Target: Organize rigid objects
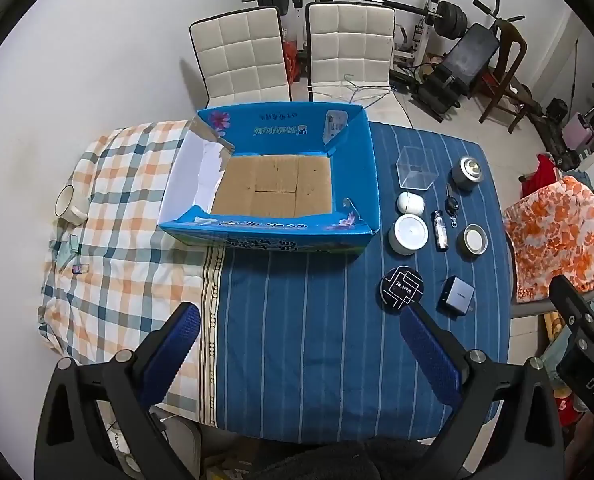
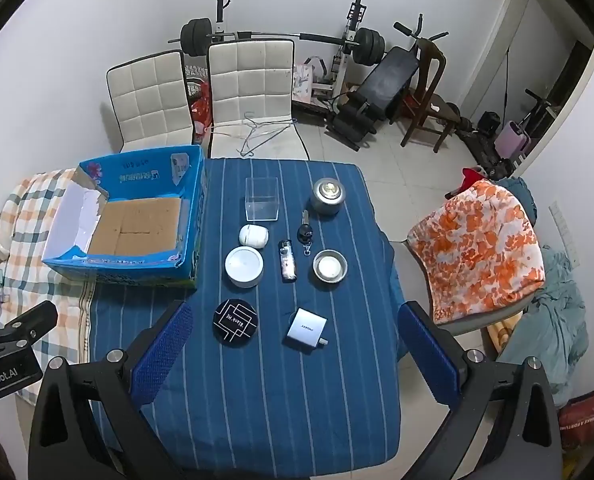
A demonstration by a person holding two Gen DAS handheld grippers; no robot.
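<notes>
Blue box (image 1: 349, 184) empty w/ brown cardboard floor.

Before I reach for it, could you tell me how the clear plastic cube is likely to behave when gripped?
The clear plastic cube looks thin-walled and empty, so probably light and easily shoved. Its smooth, glossy sides may slip between the fingers. It sits flat on the striped cloth, so rolling seems unlikely.

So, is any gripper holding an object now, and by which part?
Nothing is held. The left gripper and right gripper are both open above the table, with nothing between their fingers.
</notes>
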